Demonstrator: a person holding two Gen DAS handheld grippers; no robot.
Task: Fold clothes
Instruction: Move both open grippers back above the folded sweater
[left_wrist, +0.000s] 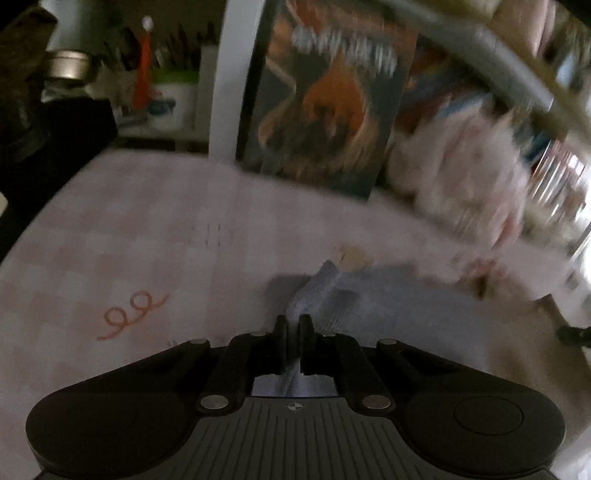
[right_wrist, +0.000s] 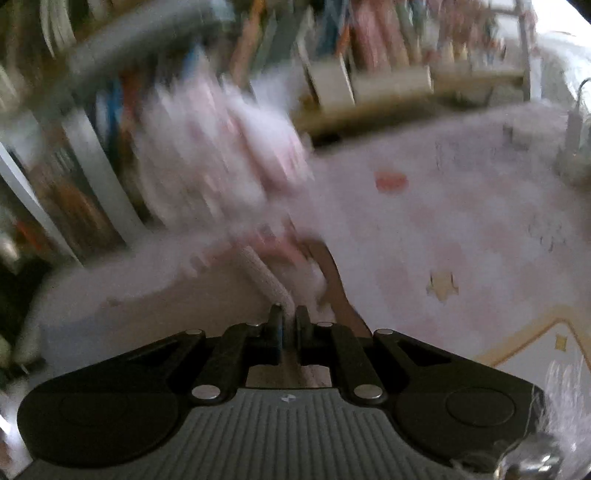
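Both wrist cams low, angled down, sharing pink bedsheet (left_wrist: 155, 236).

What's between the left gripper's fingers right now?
In the left wrist view, a fold of pale blue cloth runs up between the left gripper's closed fingers; nothing else sits there.

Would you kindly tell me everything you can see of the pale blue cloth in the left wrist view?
The pale blue cloth is a soft, thin-looking fabric with a faint ribbed or woven texture, though blur hides detail. It lies mostly flat on the pink checked bedspread, spreading to the right. One edge is bunched into a raised ridge running into the left gripper, whose jaws are shut on it. More of the fabric shows behind the fingers. Its far end is blurred.
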